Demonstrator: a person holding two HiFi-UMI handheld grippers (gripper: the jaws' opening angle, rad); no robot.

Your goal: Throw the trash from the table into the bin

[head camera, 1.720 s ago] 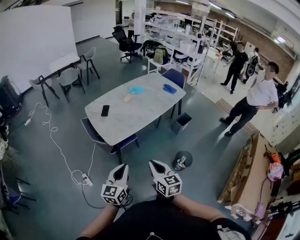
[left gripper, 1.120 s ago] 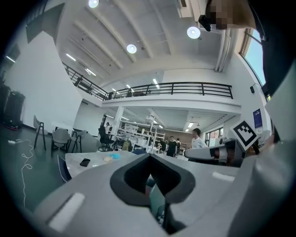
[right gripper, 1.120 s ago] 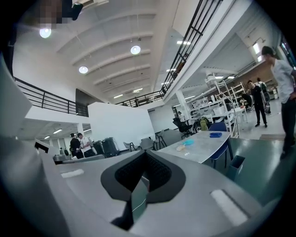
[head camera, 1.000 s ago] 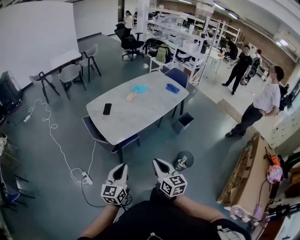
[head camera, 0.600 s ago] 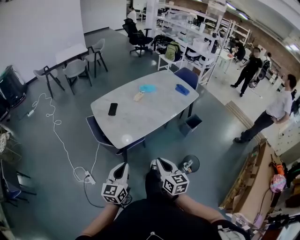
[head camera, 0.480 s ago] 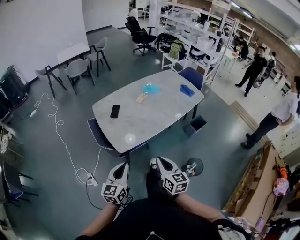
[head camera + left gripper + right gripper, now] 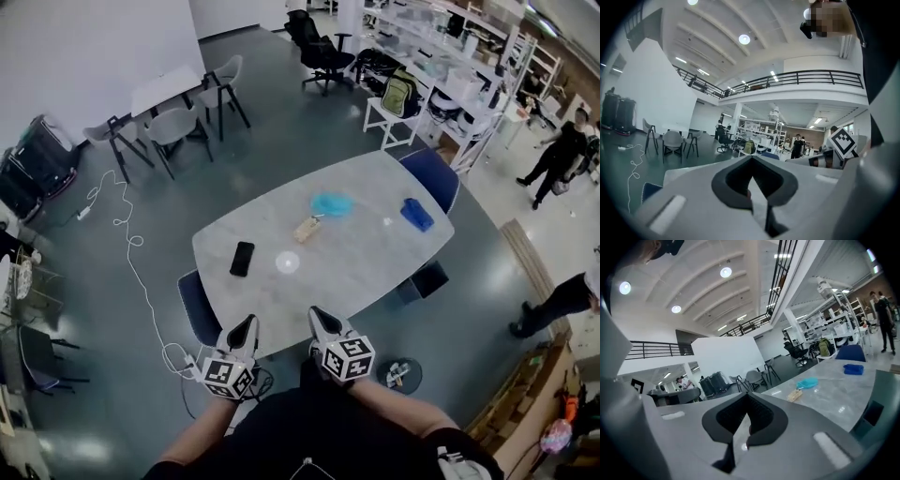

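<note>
The left gripper (image 7: 245, 325) and right gripper (image 7: 318, 316) are hanging side by side at the lower middle of the head view, pointing at the near edge of the table (image 7: 361, 272). Each gripper view is showing its jaws clenched together, with nothing between them. The trash is lying on the table near the centre of the frame: a tan wrapper (image 7: 307, 229), with a teal scrap (image 7: 332, 203) just to its upper right. A blue pack (image 7: 416, 215) is sitting well apart from them, toward the table's right end. A phone (image 7: 242, 258) is lying toward the table's left side. The bin (image 7: 427, 279) is standing on the floor, right of centre, partly tucked under the table's right edge. In the right gripper view, the wrapper, scrap and pack are showing on the tabletop at the right, well beyond the jaws
</note>
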